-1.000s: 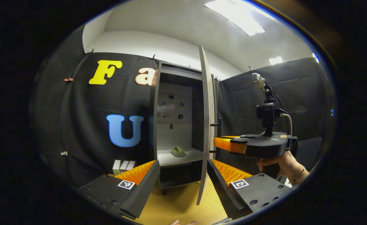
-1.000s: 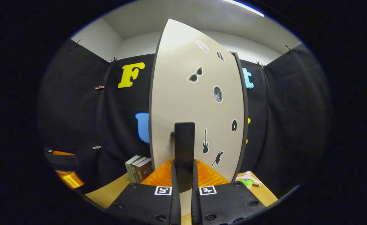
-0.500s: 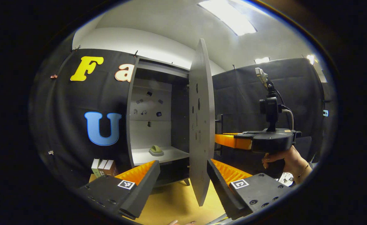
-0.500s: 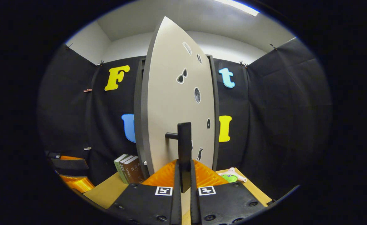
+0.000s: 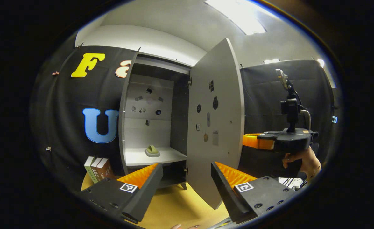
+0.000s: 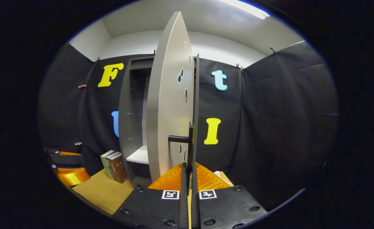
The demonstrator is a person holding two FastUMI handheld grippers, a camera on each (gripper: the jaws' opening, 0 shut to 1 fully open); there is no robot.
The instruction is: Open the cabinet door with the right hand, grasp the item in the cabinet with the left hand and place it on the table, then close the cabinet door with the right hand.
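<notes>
The grey cabinet [image 5: 128, 105] stands with its door [image 5: 215, 121] swung wide, inner face toward me in the left gripper view. On its white shelf [image 5: 136, 157] lies a small olive-green item [image 5: 152, 150]. My left gripper [image 5: 187, 173] is open, low in front of the cabinet, well short of the item. In the right gripper view the door [image 6: 169, 105] is seen nearly edge-on, and my right gripper [image 6: 190, 170] is shut on its dark bar handle [image 6: 190, 146]. The right gripper [image 5: 253, 141] also appears behind the door edge in the left gripper view, held by a hand [image 5: 301, 159].
Three books [image 5: 97, 165] stand upright on the yellow-brown table [image 5: 174, 206] just left of the cabinet, and the books [image 6: 114, 165] are also in the right gripper view. Black cloth walls close in the booth. My left gripper [image 6: 67, 173] sits at the far left there.
The door has swung further open, from edge-on to showing its inner face in the left gripper view. The right gripper moved right with the handle. The left gripper stayed put.
</notes>
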